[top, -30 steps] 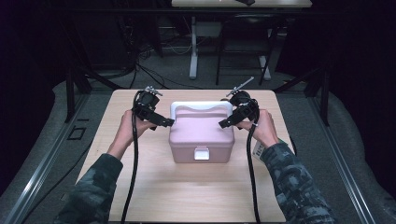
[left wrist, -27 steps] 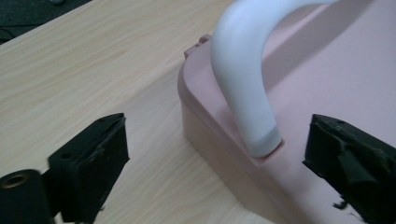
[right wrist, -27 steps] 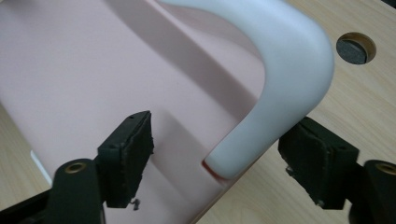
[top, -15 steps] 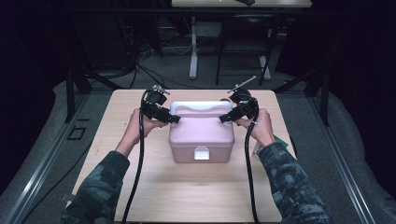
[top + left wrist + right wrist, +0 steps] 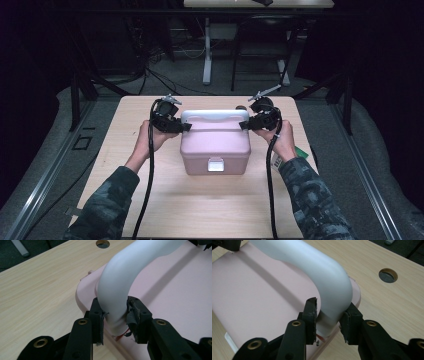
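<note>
The right gripper has just been closing, and its two black jaws press on the end of a white handle where it meets the pink box. The box sits on a wooden table with a round hole.

Lit tabletop, dark surroundings, soft focus

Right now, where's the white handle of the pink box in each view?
High view: white handle lies along the far top edge of the pink box, between the left claw and right claw.
Left gripper view: handle curves from centre to upper right, its end between the jaws.
Right gripper view: handle runs from upper left down to centre, its end between the jaws.
Shared landmark: the pink lid.
</note>
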`<state>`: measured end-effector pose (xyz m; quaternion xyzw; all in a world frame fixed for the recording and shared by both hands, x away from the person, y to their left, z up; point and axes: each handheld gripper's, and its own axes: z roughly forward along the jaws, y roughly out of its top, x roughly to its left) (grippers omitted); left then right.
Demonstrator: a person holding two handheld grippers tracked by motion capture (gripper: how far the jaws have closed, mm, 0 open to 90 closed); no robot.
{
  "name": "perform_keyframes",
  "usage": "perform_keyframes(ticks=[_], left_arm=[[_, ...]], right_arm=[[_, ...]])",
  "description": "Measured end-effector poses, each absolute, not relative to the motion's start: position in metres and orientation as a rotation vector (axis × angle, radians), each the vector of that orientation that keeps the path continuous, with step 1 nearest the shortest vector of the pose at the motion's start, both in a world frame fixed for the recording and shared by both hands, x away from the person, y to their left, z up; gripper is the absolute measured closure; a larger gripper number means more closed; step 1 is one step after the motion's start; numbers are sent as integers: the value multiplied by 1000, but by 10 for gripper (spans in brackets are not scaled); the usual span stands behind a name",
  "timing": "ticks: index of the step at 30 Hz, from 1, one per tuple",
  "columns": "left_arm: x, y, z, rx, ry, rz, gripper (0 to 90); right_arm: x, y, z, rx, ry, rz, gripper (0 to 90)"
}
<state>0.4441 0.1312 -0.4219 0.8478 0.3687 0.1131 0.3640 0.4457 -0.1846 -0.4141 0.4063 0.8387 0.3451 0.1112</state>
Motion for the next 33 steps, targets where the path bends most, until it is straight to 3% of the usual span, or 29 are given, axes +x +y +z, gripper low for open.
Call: perform_keyframes(ticks=[9,33], left_arm=[[426,137,-424,2162,927,358,727],[367,160,-432,2097,936,476,729]], right_arm=[[427,-181,-415,1124,2449,1040,728],[376,-158,-420,977,2495,1070,727]])
